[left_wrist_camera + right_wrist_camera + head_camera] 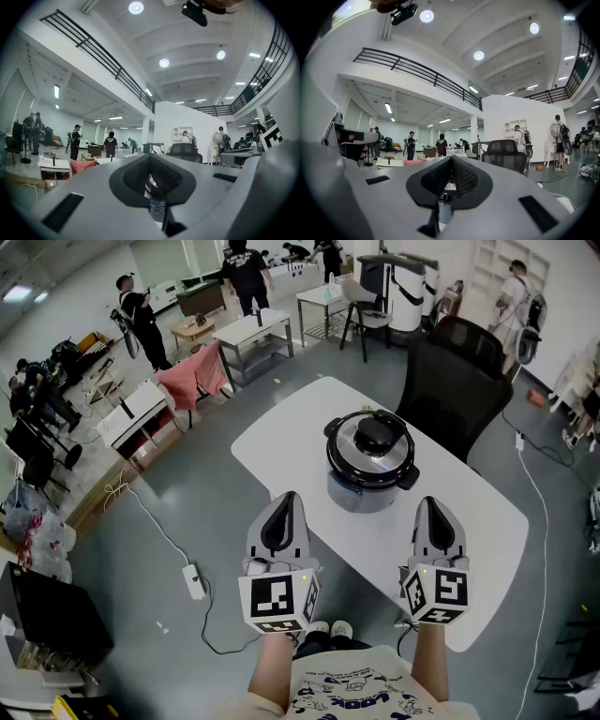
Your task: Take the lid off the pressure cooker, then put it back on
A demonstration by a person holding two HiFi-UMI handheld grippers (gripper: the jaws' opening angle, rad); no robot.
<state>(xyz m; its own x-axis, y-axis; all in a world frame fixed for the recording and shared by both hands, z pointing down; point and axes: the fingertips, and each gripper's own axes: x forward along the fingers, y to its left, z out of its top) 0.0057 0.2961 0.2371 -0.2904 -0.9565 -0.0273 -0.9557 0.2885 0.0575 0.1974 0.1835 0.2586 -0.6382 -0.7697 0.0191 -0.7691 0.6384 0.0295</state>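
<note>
A silver pressure cooker (369,465) stands on the white table (300,432), its black lid (372,439) with a round knob seated on top. My left gripper (283,505) is held level near the table's front edge, to the cooker's lower left, shut and empty. Level as well, my right gripper (436,512) sits to the cooker's lower right, shut with nothing in it. Neither touches the cooker. In the left gripper view a sliver of the cooker (154,194) shows through the slot between the jaws; in the right gripper view the cooker (446,197) shows the same way.
A black office chair (459,381) stands behind the table. A white power strip (194,580) and cable lie on the floor at the left. Desks, a pink-draped bench (192,376) and several people fill the far room.
</note>
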